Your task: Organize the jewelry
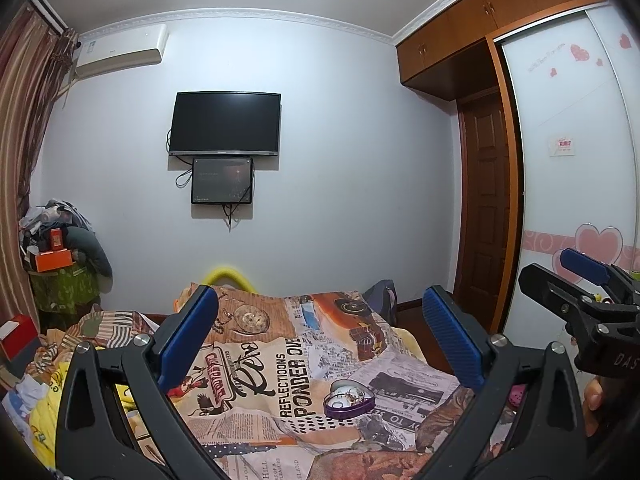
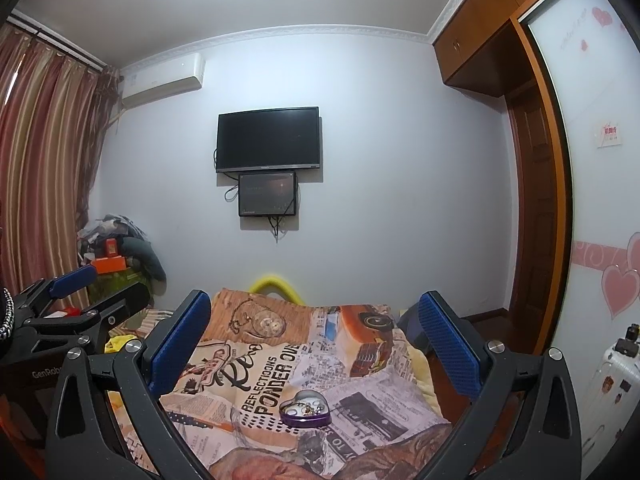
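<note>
A purple heart-shaped tin lies open on the printed bedspread, with small jewelry pieces inside. In the right wrist view the same tin sits low in the middle. My left gripper hangs level above the bed, open, with nothing between its blue pads. Off to the right in the left wrist view is my right gripper, held by a hand. The right gripper is also wide open and holds nothing. The left gripper shows at the left edge of the right wrist view.
A television and a small screen hang on the far wall. Piled boxes and clothes stand at the back left by the curtain. A wardrobe with heart decals runs along the right. A yellow cloth lies at the bed's left.
</note>
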